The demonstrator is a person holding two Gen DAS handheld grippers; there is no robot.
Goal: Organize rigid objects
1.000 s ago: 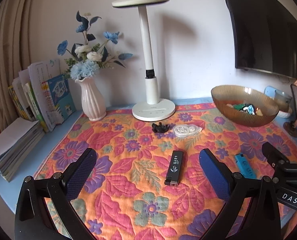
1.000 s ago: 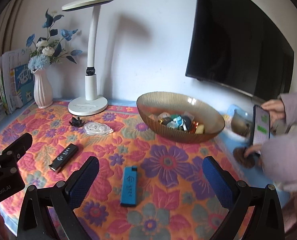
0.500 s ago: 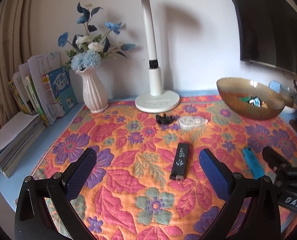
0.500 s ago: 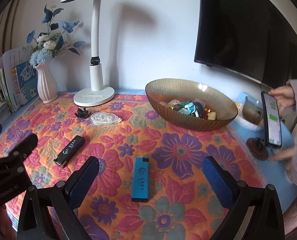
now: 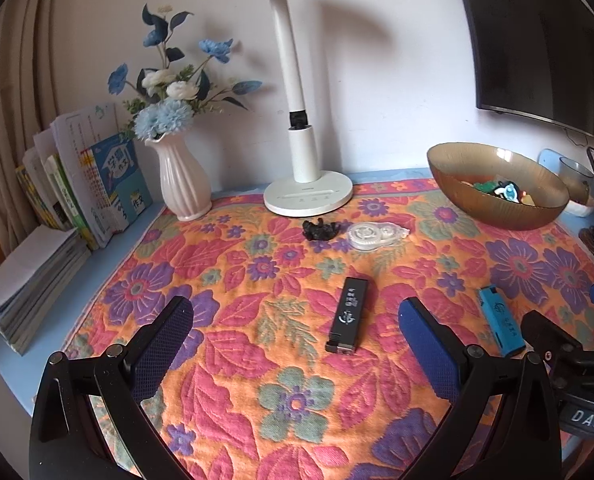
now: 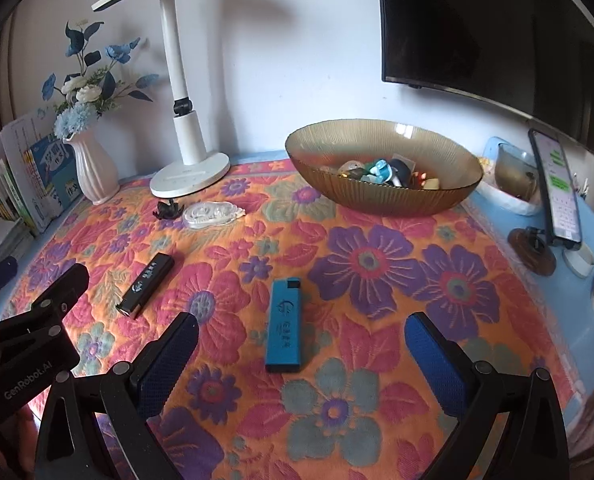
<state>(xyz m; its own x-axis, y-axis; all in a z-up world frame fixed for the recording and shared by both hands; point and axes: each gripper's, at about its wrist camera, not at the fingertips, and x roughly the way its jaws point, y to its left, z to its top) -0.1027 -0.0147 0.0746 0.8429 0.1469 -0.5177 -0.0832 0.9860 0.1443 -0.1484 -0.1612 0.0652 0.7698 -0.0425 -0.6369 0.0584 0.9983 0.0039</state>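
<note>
From the left wrist view, the left gripper (image 5: 295, 340) hovers low over a floral quilted mat (image 5: 233, 344), its two blue-padded fingers spread wide with nothing between them. A black lighter (image 5: 348, 314) with white printing too small to read lies flat on the mat just ahead, between the line of the two fingers and nearer the right one. Farther back, a small black clip (image 5: 321, 230) sits just beside a clear correction tape dispenser (image 5: 375, 235), both in front of the round base of a white desk lamp (image 5: 308, 198). A blue lighter (image 5: 501, 320) lies to the right, near part of the other tool, which bears the letters "DAS". An amber glass bowl (image 5: 497, 208) holding small items stands at the back right. A white vase (image 5: 183, 184) of blue and white flowers stands at the back left beside upright books (image 5: 97, 176) with Chinese characters on a cover. From the right wrist view, the right gripper (image 6: 301, 358) is likewise low, level and spread wide, holding nothing. The blue lighter (image 6: 284, 325), marked with a round logo and small print that cannot be read, lies flat between its fingers and slightly ahead of them. The left tool's body at the lower left reads "GenRobot.AI". The black lighter (image 6: 147, 279) lies to the left, the bowl (image 6: 381, 196) sits behind, and a phone (image 6: 557, 188) with a lit chat screen stands on a stand at the right.
</note>
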